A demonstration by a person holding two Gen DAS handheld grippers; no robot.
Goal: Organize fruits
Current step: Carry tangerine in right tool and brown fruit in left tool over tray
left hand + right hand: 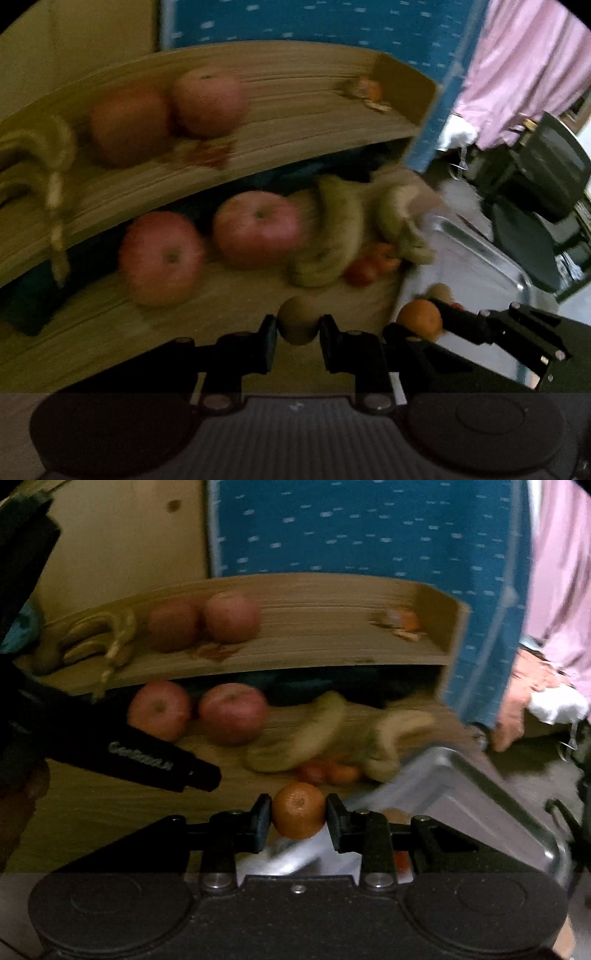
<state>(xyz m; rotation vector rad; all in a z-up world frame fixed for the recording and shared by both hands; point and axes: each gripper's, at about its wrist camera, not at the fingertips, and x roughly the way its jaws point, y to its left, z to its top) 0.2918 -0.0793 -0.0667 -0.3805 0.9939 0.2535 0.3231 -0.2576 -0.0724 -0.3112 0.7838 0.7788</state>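
Ahead of both grippers the wooden shelf [314, 650] is curving across in two tiers, its grain smeared by blur; just right of the right gripper the metal tray [491, 794] is gleaming, smooth and hard-edged. On the lower tier, beyond the fingers, the apples [255, 229] are sitting round, waxy and firm, heavy enough to want a wide grasp across the middle; beside them the bananas [332, 240] are lying curved and soft-skinned, best taken mid-body. The left gripper [297, 332] is clamping a dull brown fruit [297, 321], possibly a kiwi, though the view is too dim to be sure; the right gripper [298, 818] is pinching the orange [298, 810] across its equator; it's pebbly, light, slightly yielding, so a gentle squeeze is suiting it.
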